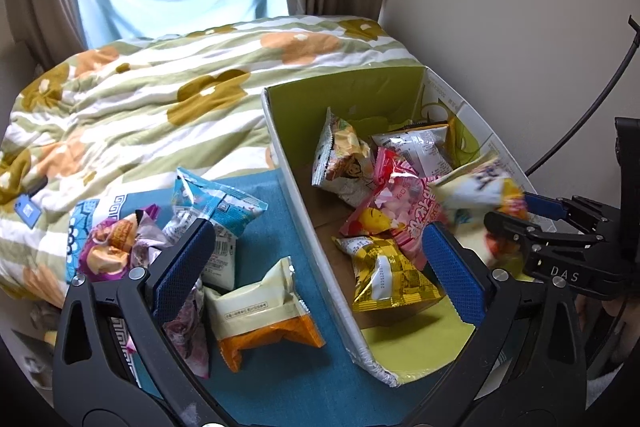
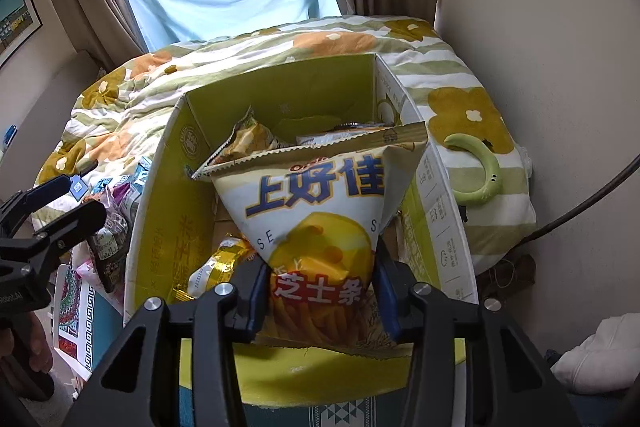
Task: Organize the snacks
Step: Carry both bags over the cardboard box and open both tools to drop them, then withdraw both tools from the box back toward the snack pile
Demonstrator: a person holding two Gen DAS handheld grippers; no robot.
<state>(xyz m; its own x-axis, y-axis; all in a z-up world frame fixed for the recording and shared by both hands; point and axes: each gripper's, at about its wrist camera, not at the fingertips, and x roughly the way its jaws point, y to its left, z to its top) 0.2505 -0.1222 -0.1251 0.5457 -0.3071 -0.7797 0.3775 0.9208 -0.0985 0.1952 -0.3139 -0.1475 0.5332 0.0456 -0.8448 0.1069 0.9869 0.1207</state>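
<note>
The right gripper [image 2: 320,291] pinches the lower end of a white and yellow cheese stick bag [image 2: 316,211] between its blue-padded fingers [image 2: 258,293], holding it just above the open cardboard box [image 2: 160,195] with green inner walls. Inside the box lie several snack packets: a gold foil packet [image 1: 390,277] nearest, a pink packet [image 1: 396,203] in the middle, and a pale printed packet [image 1: 344,159] farther back. The left gripper [image 1: 316,259] hangs with its fingers [image 1: 182,263] spread wide and nothing between them (one finger sits over the loose snacks, the other over the box). To the left of the box, on a blue patterned mat [image 1: 280,355] laid on the bed, wait a cream and orange packet [image 1: 268,315], a light blue packet [image 1: 216,203] and a purple packet [image 1: 108,247]. A flowered quilt [image 1: 160,99] covers the far bed, below a window.
</note>
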